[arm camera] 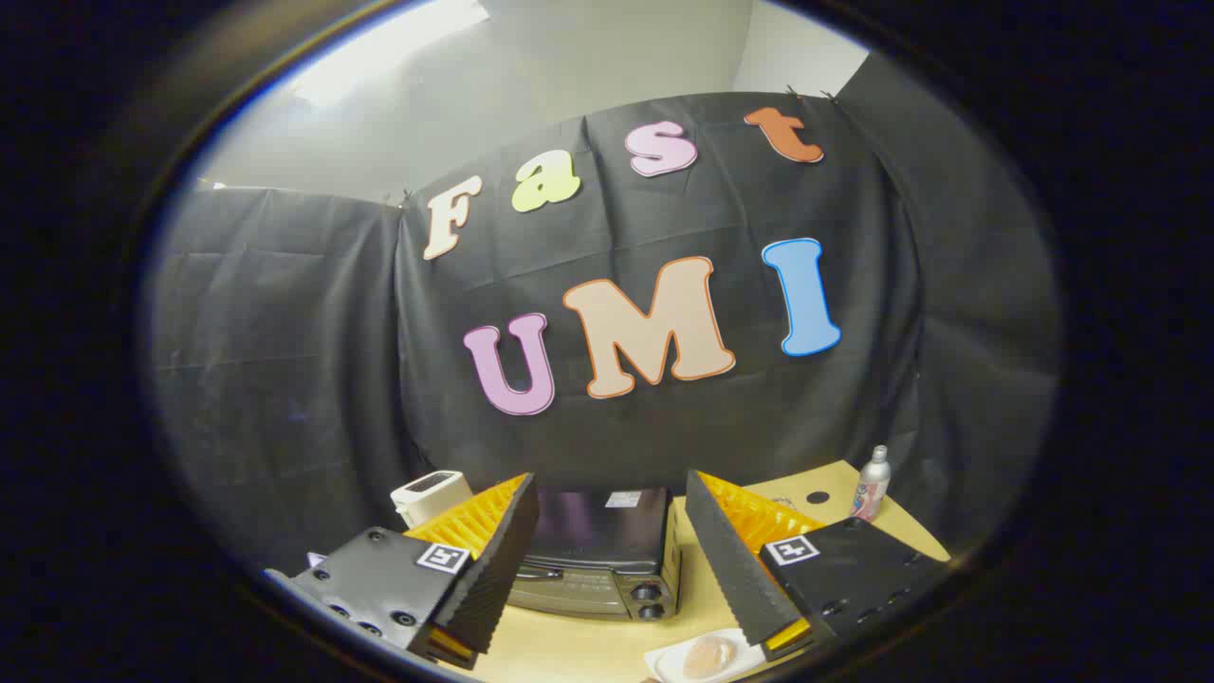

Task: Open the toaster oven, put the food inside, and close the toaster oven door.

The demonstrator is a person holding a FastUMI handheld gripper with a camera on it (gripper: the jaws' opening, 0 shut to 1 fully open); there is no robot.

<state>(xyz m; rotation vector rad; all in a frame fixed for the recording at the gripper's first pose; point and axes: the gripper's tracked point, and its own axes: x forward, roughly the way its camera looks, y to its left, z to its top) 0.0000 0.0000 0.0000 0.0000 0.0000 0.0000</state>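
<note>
A: Where's the gripper rn?

B: Held high above the pale wooden tabletop, looking fwd at the booth's black cloth wall. Fingers spread wide apart, nothing between them, not touching anything.

A: And the oven?

B: Dark boxy toaster oven w/ glass front door sits on the table, seen in the gap between the two fingers, just ahead and below. Door looks closed; a bar handle runs along the door's upper edge, two round black knobs stacked on its right side.

A: Food?

B: Pale pinkish lump of food on a small white plate, on the table in front of the oven, nearer than it, by the right finger's tip. Can't tell what kind of food, too blurry.

A: Anything else on the table?

B: White boxy appliance w/ dark slot on top behind the left finger, left of the oven. Slim silver bottle w/ pink-white label upright at the far right, well apart from the oven, near a small black round spot on the tabletop.
</note>
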